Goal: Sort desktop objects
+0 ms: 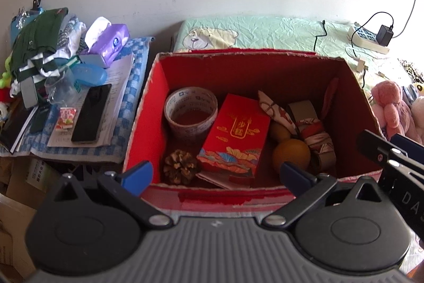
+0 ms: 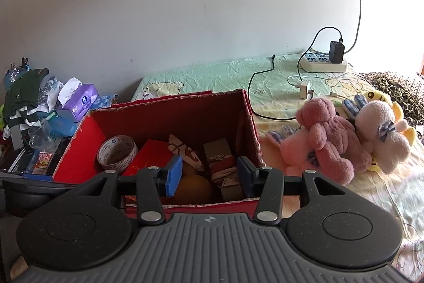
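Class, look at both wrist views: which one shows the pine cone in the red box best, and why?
The left wrist view. There the pine cone lies in full sight in the near left corner of the red box, beside the tape roll. In the right wrist view it is hidden.

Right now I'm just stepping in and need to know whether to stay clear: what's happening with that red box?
A person holds two grippers over the open red box, sorting desk clutter. The left gripper and right gripper are both open and empty. The box already contains a tape roll, a red packet, a pine cone and an orange gourd. A phone and tissue pack sit outside on the left.
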A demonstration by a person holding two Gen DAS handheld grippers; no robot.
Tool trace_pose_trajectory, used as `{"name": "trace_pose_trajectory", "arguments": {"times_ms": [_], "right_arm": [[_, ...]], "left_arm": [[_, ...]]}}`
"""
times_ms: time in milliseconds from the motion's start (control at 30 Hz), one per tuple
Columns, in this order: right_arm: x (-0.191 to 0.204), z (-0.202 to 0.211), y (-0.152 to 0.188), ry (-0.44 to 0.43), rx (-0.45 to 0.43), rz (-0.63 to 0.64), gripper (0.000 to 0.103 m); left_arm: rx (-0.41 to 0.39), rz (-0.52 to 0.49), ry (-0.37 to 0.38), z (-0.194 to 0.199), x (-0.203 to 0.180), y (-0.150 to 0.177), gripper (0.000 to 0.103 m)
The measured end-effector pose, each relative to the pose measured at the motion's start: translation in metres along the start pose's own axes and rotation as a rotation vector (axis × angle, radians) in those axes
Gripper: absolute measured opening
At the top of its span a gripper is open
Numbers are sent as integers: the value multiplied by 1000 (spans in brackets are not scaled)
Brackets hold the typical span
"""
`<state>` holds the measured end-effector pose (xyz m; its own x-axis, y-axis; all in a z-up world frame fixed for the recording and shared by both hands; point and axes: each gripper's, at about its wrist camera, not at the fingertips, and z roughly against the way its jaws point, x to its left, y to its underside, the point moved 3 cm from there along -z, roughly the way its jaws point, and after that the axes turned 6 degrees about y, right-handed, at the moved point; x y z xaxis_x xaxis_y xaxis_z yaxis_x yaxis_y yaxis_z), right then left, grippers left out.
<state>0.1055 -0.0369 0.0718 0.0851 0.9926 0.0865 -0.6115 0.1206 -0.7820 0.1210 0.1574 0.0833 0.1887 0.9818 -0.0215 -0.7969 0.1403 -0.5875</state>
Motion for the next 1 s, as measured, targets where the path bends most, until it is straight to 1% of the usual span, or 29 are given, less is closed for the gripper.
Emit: {"name": "trace_pose_trajectory", "arguments": {"times_ms": [133, 267, 467, 633, 800, 1000], "right_arm": [[-1, 0, 3, 5, 13, 6, 50], [-4, -2, 7, -5, 47, 6, 52], [-6, -4, 7, -16, 76, 4, 53], [-5, -2, -3, -45, 67, -16, 54], [-1, -6, -10, -48, 52, 2, 55], [1, -18, -15, -51, 61, 10, 56]], "left_arm": [[16, -7, -9, -3, -3, 4, 102], [45, -3, -17, -6, -4, 7, 102], [76, -18, -19, -8, -7, 5, 102], [71, -34, -36, -7, -9, -4, 102], [87, -46, -54, -12, -9, -13, 102], [112, -54, -53, -22, -6, -19, 102]]}}
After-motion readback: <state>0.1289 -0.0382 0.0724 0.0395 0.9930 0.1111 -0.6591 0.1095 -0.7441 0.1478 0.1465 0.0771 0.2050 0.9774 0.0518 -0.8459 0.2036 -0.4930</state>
